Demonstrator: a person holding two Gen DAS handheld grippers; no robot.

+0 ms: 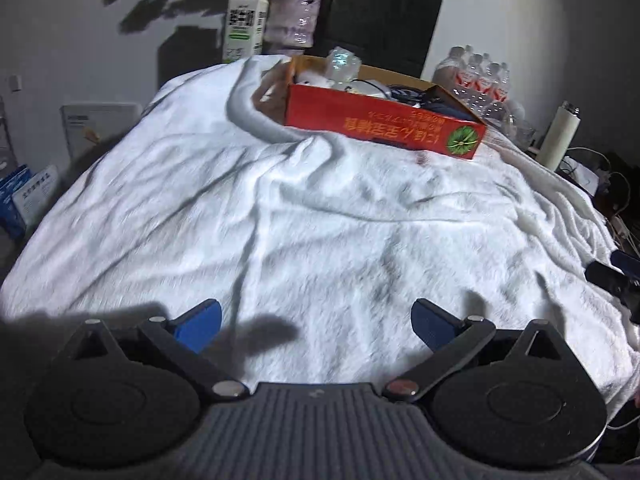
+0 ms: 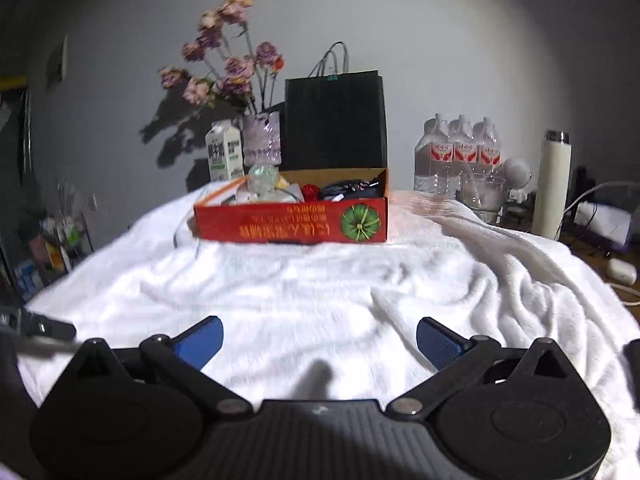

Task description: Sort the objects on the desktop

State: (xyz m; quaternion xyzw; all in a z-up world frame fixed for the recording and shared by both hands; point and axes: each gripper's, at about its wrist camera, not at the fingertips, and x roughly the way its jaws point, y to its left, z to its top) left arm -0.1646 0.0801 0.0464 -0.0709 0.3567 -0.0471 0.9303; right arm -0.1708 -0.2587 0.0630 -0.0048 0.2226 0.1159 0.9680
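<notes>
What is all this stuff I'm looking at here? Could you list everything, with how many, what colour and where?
blanket: one, white, rumpled, covering the table
cardboard box: one, red-orange, far end of the blanket, filled with mixed small items
paper bag: one, black, upright behind the box
milk carton: one, white and green, left of the bag
flowers: one bunch, faded pink and purple, beside the carton
water bottles: one pack, clear with red labels, right of the box
flask: one, cream, far right
left gripper: one, black with blue pads, open, empty
right gripper: one, black with blue pads, open, empty
</notes>
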